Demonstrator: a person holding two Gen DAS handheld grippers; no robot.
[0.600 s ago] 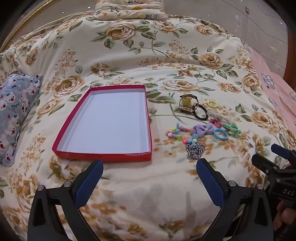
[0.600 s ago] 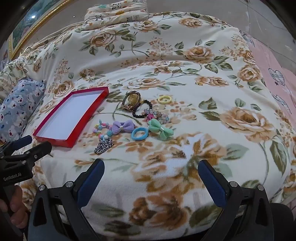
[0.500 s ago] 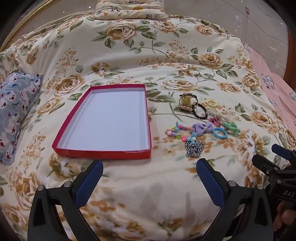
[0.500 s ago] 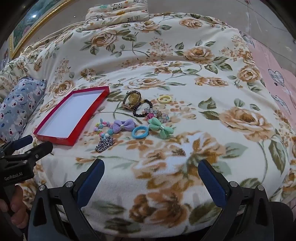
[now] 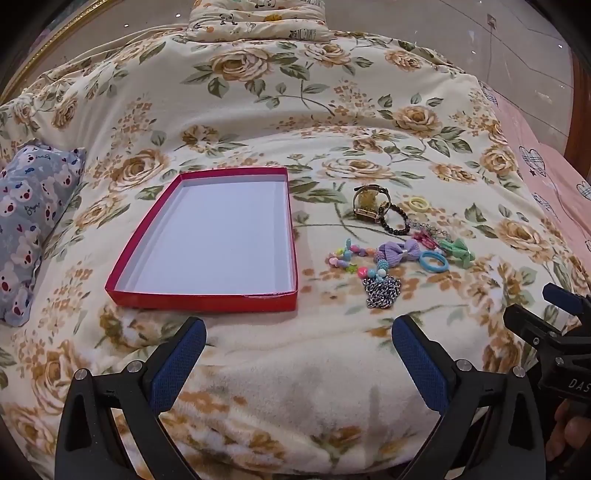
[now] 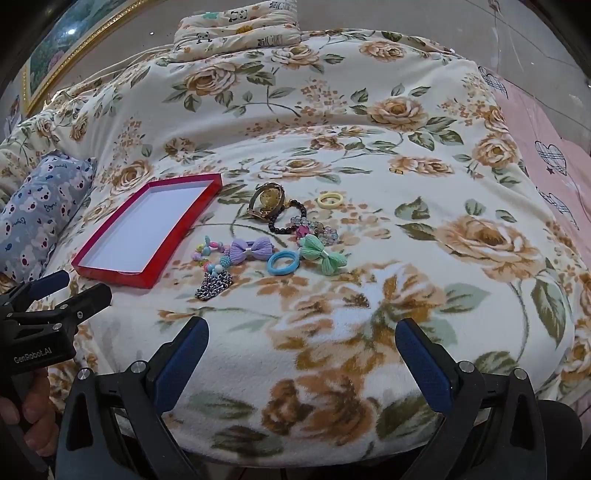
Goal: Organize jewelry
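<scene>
A shallow red box point(image 5: 207, 301) point(image 6: 110, 271) with a white inside lies empty on the floral blanket. To its right sits a cluster of jewelry: a gold watch point(image 5: 367, 201) point(image 6: 266, 201), a black bead bracelet point(image 5: 397, 223), a yellow ring point(image 6: 330, 199), a purple bow point(image 5: 398, 253) point(image 6: 248, 250), a blue hair tie point(image 6: 282, 262), a green bow point(image 6: 322, 256), a coloured bead string point(image 5: 345, 256) and a silver chain point(image 5: 382, 291) point(image 6: 214, 285). My left gripper point(image 5: 298, 354) stands open near the box's front edge. My right gripper point(image 6: 301, 356) stands open, well short of the jewelry. Both hold nothing.
A floral blanket point(image 5: 295, 110) covers the bed. A grey bear-print pillow point(image 5: 26, 214) lies at the left, a folded panda-print cloth point(image 5: 258, 18) at the far end, pink bedding point(image 5: 554, 177) at the right. A hand point(image 6: 26, 410) holds the left tool.
Both grippers have drawn back and up a little, so the box and jewelry sit slightly higher in each view. Nothing on the bed has moved.
</scene>
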